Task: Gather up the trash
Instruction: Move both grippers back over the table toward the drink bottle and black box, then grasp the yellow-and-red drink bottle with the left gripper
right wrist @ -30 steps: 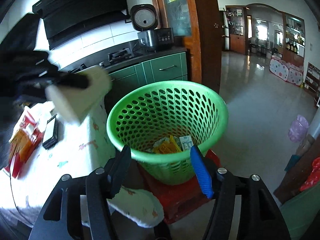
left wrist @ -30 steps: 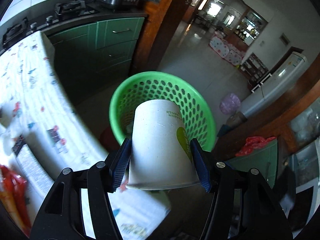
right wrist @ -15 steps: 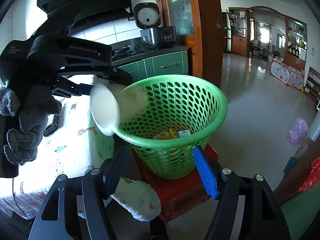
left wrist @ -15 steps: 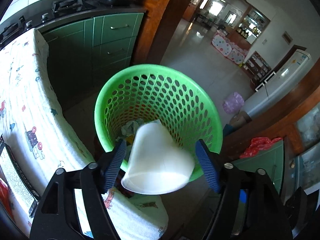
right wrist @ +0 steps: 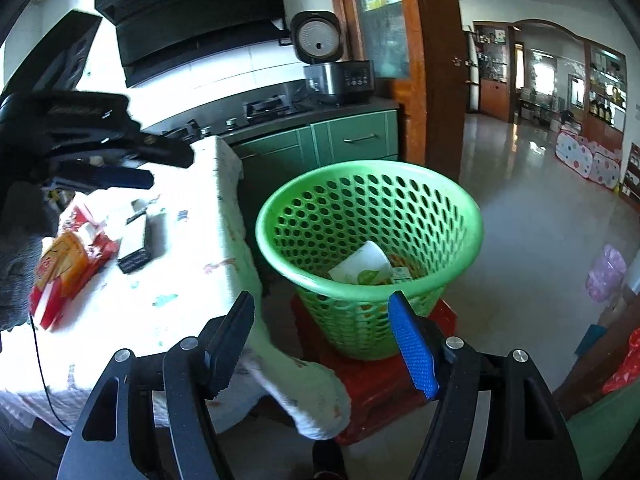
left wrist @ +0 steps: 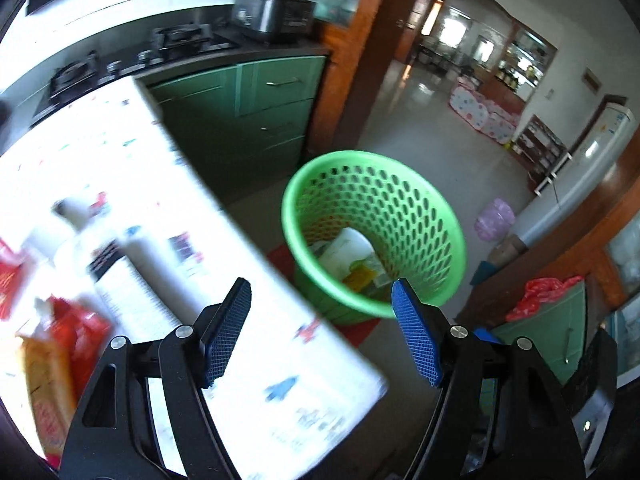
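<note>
Green basket (right wrist: 460, 216): paper cup (right wrist: 366, 264) tilted, mouth upward-left; both tongs open, empty.

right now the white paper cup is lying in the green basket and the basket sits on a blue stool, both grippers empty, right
Not quite: the stool is red, not blue. The right wrist view shows the green basket sitting on a red stool. The rest holds: the white paper cup lies inside the basket, and the left gripper and right gripper both stand open with nothing between their fingers.
</note>
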Available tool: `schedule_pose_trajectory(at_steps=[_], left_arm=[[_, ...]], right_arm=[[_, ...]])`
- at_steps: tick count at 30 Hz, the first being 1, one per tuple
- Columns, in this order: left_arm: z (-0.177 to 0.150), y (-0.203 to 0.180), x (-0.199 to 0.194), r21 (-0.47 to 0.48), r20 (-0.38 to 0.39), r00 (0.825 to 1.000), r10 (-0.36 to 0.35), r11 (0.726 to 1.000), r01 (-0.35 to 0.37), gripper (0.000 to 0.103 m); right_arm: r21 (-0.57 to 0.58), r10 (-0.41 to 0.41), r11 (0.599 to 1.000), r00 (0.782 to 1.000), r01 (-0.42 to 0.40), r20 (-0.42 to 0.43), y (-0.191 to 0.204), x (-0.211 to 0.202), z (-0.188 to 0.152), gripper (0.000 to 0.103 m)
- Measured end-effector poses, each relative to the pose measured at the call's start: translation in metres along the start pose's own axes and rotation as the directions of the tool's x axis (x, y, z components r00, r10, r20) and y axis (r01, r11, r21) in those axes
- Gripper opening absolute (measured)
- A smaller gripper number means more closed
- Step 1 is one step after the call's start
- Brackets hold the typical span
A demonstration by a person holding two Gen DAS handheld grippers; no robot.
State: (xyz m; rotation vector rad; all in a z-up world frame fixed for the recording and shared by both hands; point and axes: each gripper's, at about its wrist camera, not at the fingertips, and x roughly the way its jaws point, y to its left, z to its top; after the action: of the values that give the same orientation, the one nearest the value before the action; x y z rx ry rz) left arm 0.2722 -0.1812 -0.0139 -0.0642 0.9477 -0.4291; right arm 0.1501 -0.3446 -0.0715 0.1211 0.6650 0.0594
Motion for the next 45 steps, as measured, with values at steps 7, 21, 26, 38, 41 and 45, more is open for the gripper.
schedule_pose_trajectory(at_steps=[7, 21, 26, 38, 41, 45], left_arm=[[-0.025, 0.054, -0.053, -0.053, 0.026, 0.989, 0.147, 0.988, -0.145, 0.072], [-0.066, 0.149, -0.091, -0.113, -0.008, 0.936, 0.351, 0.93, -0.35, 0.081], [-0.079, 0.167, -0.078, -0.143, -0.069, 0.929, 0.364, 0.918, -0.37, 0.081], [-0.084, 0.171, -0.051, -0.097, -0.138, 0.907, 0.397, 0.906, -0.412, 0.081], [-0.083, 0.168, -0.048, -0.073, -0.14, 0.897, 0.419, 0.899, -0.431, 0.079], [-0.08, 0.165, -0.048, -0.057, -0.13, 0.897, 0.422, 0.9, -0.432, 0.067]], right_arm=[[-0.029, 0.065, 0.997, 0.998, -0.065, 0.004, 0.034, -0.005, 0.01, 0.07], [-0.1, 0.148, 0.984, 0.989, -0.148, -0.01, 0.087, 0.001, 0.02, 0.072], [-0.119, 0.164, 0.979, 0.986, -0.165, -0.022, 0.099, 0.004, 0.02, 0.072], [-0.139, 0.173, 0.974, 0.984, -0.178, -0.052, 0.109, 0.014, 0.017, 0.072], [-0.149, 0.172, 0.972, 0.983, -0.18, -0.061, 0.11, 0.017, 0.017, 0.072], [-0.159, 0.173, 0.97, 0.982, -0.182, -0.07, 0.113, 0.021, 0.017, 0.072]])
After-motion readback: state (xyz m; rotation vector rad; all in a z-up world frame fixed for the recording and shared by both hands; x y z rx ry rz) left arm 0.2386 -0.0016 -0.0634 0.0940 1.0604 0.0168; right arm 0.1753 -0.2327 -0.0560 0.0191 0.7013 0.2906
